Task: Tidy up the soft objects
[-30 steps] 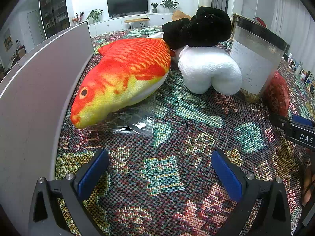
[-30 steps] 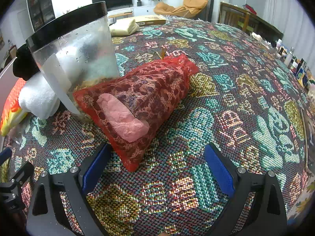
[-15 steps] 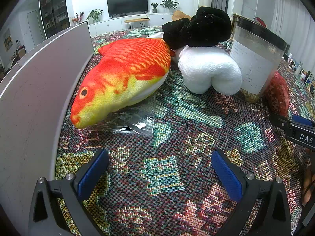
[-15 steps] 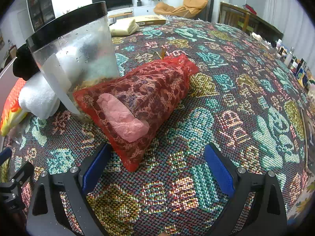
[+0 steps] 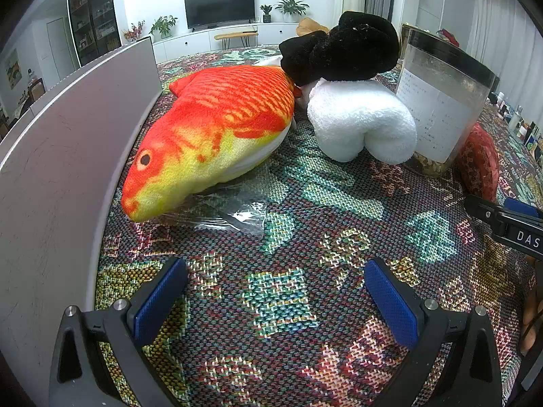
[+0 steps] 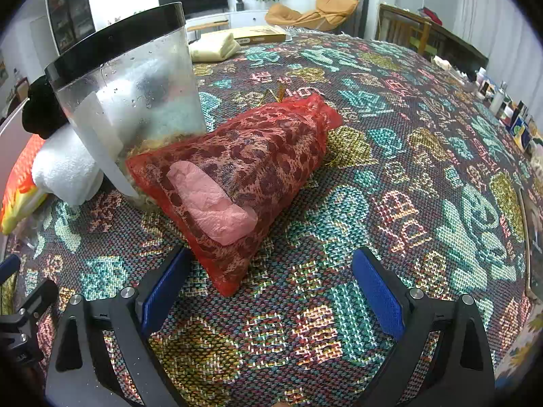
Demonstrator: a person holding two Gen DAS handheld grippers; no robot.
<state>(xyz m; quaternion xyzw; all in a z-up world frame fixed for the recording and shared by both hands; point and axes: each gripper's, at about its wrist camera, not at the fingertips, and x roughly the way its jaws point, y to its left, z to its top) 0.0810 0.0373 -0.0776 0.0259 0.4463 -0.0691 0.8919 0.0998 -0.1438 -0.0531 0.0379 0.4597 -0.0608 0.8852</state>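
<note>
A woven patterned cloth (image 5: 305, 203) in teal, red and gold was seen covering the whole surface, with a pale panel (image 5: 51, 169) standing along the left of the left wrist frame. A living room with a television (image 5: 219, 6) and potted plants lay at the top. A clear canister (image 6: 129, 81) with a black rim stood at upper left of the right wrist frame, its contents blurred, and a red mesh bag (image 6: 244, 176) holding a pink wad leaned against it. A fish plush (image 5: 210, 135), a white plush (image 5: 359, 125) and a black plush (image 5: 339, 51) were grouped at centre. The left gripper (image 5: 275, 302) and right gripper (image 6: 268, 291) were each held spread apart, empty.
</note>
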